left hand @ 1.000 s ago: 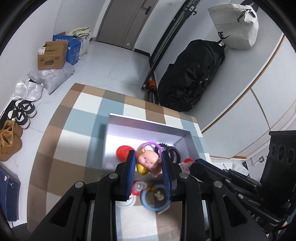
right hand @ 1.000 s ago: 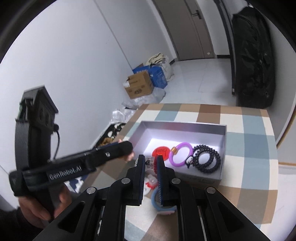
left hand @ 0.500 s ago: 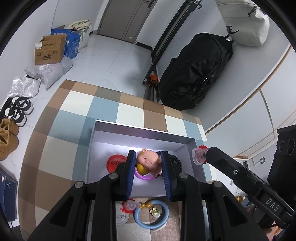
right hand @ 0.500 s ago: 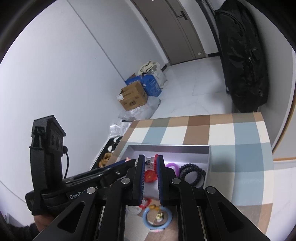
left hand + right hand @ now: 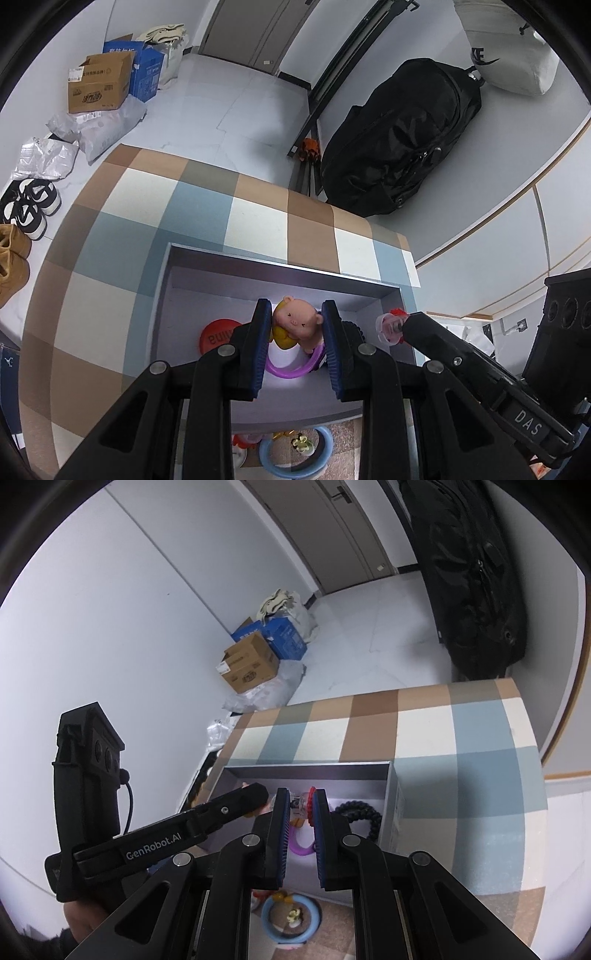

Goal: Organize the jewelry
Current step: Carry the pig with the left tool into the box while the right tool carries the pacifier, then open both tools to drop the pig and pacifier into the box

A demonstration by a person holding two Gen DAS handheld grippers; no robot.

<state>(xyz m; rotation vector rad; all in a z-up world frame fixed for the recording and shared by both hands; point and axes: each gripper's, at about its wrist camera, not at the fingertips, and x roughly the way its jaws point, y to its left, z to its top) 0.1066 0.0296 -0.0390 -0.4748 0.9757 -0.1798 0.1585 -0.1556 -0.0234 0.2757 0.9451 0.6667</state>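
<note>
Left claw (image 5: pixel 295 326) clamped on a pink pig charm (image 5: pixel 297 323), held over the open grey box (image 5: pixel 258 267) above a purple bangle (image 5: pixel 288 367). Right claw (image 5: pixel 300 808) pinches a small clear-and-red trinket (image 5: pixel 301 805) over the same box, beside black bead bracelet (image 5: pixel 360 812). Blue ring (image 5: pixel 291 919) lies outside on the checked counter (image 5: pixel 461 812).

Both views are bright and evenly lit by soft indoor light, with no hard shadows on the floor or walls. The floor of the grey box (image 5: pixel 192 266) glares white, blown out near its far wall. Fisheye distortion bends the checked tablecloth (image 5: pixel 110 229) and door frames, and black vignetting rings the corners. The nearest black gripper parts look slightly soft; mid-distance detail stays sharp.
</note>
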